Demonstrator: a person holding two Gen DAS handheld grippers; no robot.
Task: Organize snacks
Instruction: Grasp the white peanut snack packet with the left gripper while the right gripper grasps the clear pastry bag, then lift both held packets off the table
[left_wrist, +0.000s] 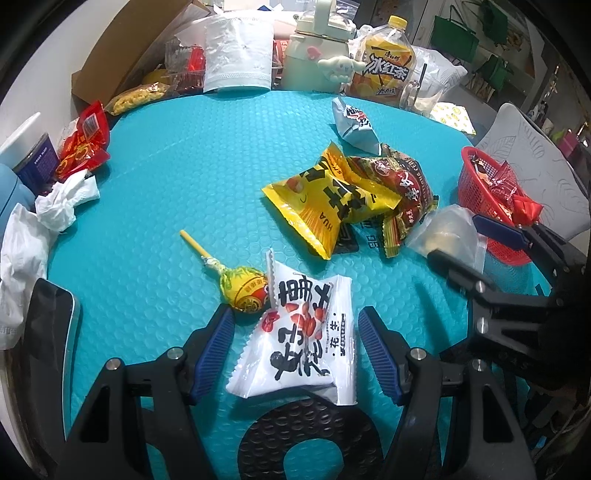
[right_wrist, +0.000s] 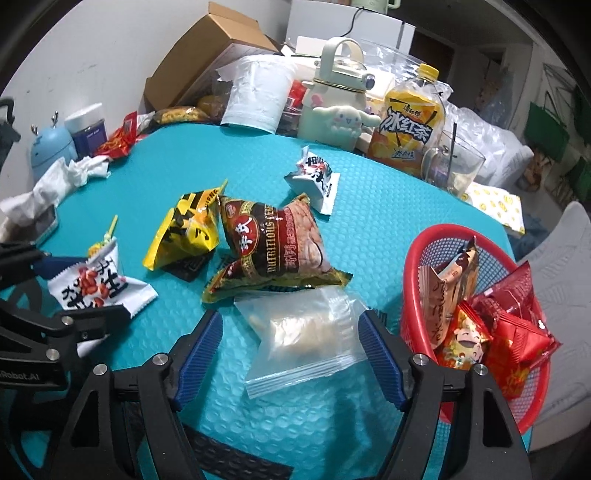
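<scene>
Teal bubble mat (left_wrist: 177, 177) under everything. My left gripper (left_wrist: 295, 350) is spread wide around the white peanut packet (left_wrist: 299, 332), pads clear of it, lollipop (left_wrist: 240, 291) just beside. Mid-mat lie the yellow bag (right_wrist: 188, 229) and brown bag (right_wrist: 277, 247). My right gripper (right_wrist: 291, 354) gapes around the clear zip bag (right_wrist: 306, 332), not clamped. Red basket (right_wrist: 417, 258) at right holds packets.

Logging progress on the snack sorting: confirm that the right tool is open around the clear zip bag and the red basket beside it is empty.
One thing is wrong: the red basket is not empty. The right wrist view shows several snack packets already in it. The rest holds: the right tool is open, with the clear zip bag between its fingers, beside the basket.
</scene>
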